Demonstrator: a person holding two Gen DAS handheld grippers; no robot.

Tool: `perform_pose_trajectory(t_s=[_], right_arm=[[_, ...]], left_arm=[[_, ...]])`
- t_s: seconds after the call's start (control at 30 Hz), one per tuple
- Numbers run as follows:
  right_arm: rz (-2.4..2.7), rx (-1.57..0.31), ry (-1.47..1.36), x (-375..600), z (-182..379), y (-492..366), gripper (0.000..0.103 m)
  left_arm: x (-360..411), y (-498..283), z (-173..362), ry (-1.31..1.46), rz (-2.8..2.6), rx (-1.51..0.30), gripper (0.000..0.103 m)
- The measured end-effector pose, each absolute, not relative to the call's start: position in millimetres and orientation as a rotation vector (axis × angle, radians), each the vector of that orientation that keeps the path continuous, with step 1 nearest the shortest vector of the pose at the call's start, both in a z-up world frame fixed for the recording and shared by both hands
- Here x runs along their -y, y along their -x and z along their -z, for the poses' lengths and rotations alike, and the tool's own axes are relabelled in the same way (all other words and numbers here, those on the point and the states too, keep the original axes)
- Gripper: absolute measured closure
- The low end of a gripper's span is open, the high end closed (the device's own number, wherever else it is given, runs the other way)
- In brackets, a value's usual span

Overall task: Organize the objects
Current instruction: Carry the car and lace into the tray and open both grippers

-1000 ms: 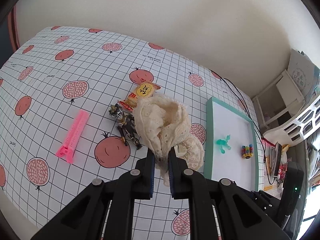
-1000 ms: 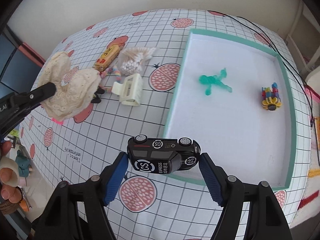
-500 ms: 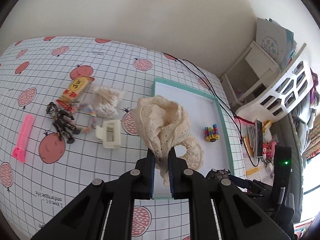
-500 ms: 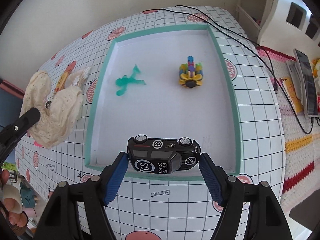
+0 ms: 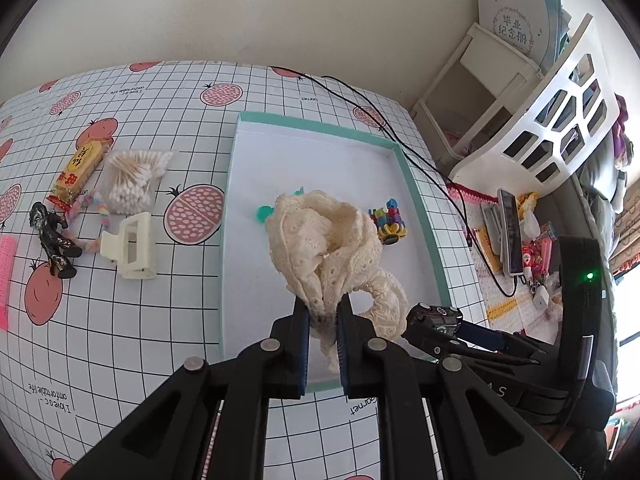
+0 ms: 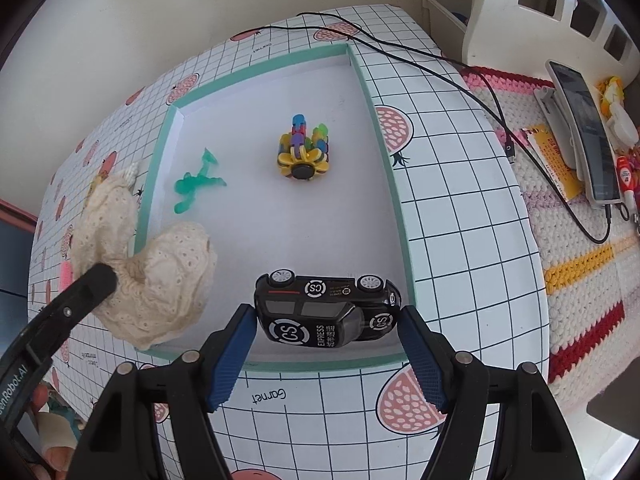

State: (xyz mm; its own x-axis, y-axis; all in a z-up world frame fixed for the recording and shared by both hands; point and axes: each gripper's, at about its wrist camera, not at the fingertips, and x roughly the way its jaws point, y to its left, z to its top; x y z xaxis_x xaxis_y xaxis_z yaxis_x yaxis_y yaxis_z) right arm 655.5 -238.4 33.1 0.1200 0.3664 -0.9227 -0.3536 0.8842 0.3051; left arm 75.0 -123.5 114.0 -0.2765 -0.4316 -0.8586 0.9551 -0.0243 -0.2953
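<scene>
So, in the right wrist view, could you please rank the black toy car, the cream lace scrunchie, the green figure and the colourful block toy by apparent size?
1. cream lace scrunchie, close to camera
2. black toy car, also close
3. colourful block toy and green figure: alike, not ranked

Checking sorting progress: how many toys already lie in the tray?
2: a green figure near the tray's left wall, and a colourful block toy mid-tray. The lace cloth could hide more.
</scene>
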Motion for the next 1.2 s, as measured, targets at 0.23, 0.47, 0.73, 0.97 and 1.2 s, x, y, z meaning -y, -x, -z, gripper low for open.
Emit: perform_pose_trajectory(t_s=[0.23,0.47,0.73,0.97,1.2], right_arm=[[-0.523,-1.361,0.017,225,-25,-653,0.027],[-0.533,-1.363,0.024,219,-21,-651,0.027],[-0.542,-1.333,-0.003,219,-26,-649,0.027],[-0.542,-1.296,-0.022,220,-35,-648,0.027],[-0.541,-1.289,-0.025,221,-37,-652,0.027]], left_arm=[[129,-73,-86,-0.785,1.536,-1.12,0.09],[132,-78,-72,-0.82,1.524,-1.16,0.087],[131,-82,-84,-0.79,1.567,-1.166,0.058],[130,-89,-104,-0.742,1.606,-1.123,0.057],[131,-100,-104,-0.731,1.587,-1.136,0.057]])
